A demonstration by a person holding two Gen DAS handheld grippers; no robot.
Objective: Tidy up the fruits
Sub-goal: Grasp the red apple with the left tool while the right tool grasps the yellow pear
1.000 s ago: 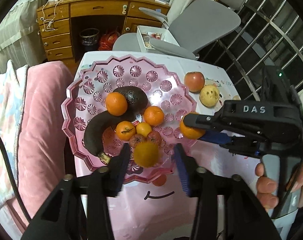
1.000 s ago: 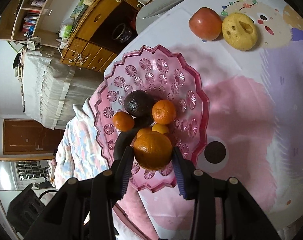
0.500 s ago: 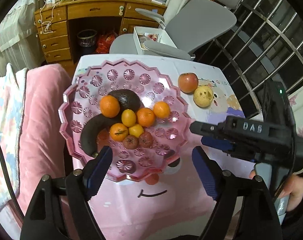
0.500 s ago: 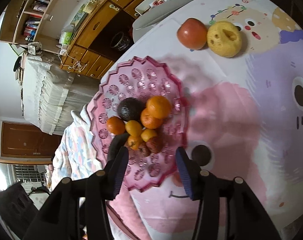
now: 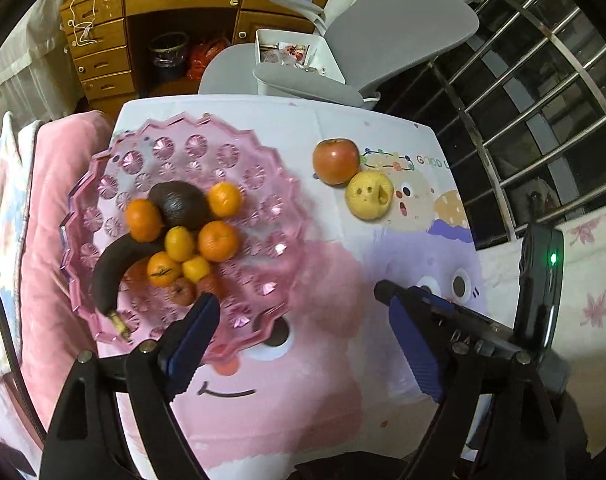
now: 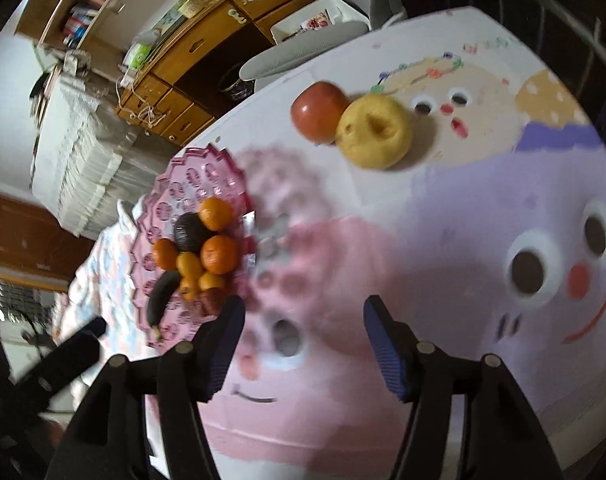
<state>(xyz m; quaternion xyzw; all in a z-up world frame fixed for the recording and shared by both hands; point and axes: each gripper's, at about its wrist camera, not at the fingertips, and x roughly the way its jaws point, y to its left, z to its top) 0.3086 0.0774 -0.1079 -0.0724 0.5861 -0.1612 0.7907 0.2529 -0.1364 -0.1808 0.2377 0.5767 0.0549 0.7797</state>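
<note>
While both sets of jaws are opening with nothing between them, the left gripper (image 5: 303,336) stands wide and the right gripper (image 6: 303,334) somewhat narrower, above the cartoon-printed tablecloth (image 5: 303,408). On the left sits the pink scalloped plastic fruit tray (image 5: 239,160), holding small orange mandarins (image 5: 218,241), a dark avocado (image 5: 179,205), a blackened banana (image 5: 111,268) and what appear to be two small red fruits. Farther right, a red apple (image 5: 335,160) touches a yellow pear (image 5: 369,196).

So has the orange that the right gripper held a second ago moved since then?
Yes. It has left the right gripper, whose jaws are opening with nothing between them, and appears to lie among the fruit in the pink scalloped plastic bowl.
</note>
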